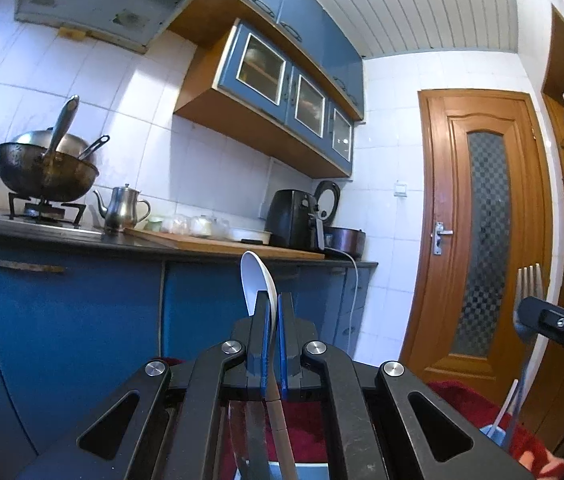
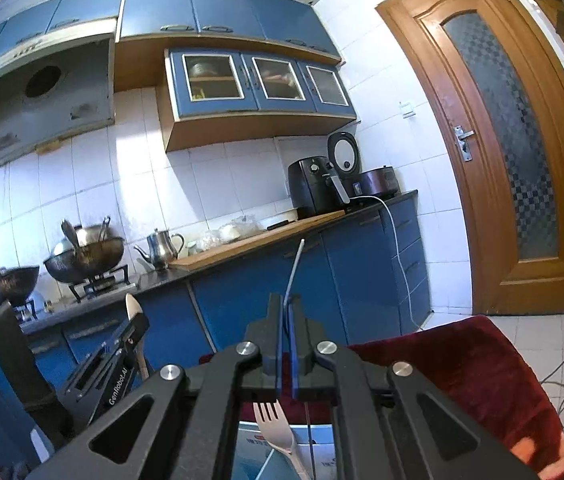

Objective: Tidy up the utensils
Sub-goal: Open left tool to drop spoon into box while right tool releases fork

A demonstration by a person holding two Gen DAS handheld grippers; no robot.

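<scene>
Both grippers loaded, nothing put away yet

Left gripper [image 1: 273,300] is clamped narrow on a white spoon [image 1: 255,280], bowl sticking up above the jaws, pale handle running down below them. Right gripper [image 2: 286,304] is clamped narrow on a steel fork [image 1: 526,300]; in the left wrist view its tines point up, in the right wrist view it reads edge-on as a thin rod above the jaws. Both utensils are lifted and held in the air, well apart from each other. Another pale fork [image 2: 277,428] lies below the right gripper on a blue-white box, so at least that one is left to sort. No holder or tray is visible, so I judge the task early to mid.

Room: open air ahead of both grippers, blue cabinets [image 1: 81,312] and counter edge [image 1: 161,246] well ahead, red cloth [image 2: 462,368] close below, wooden door [image 1: 482,220] off to the right
</scene>
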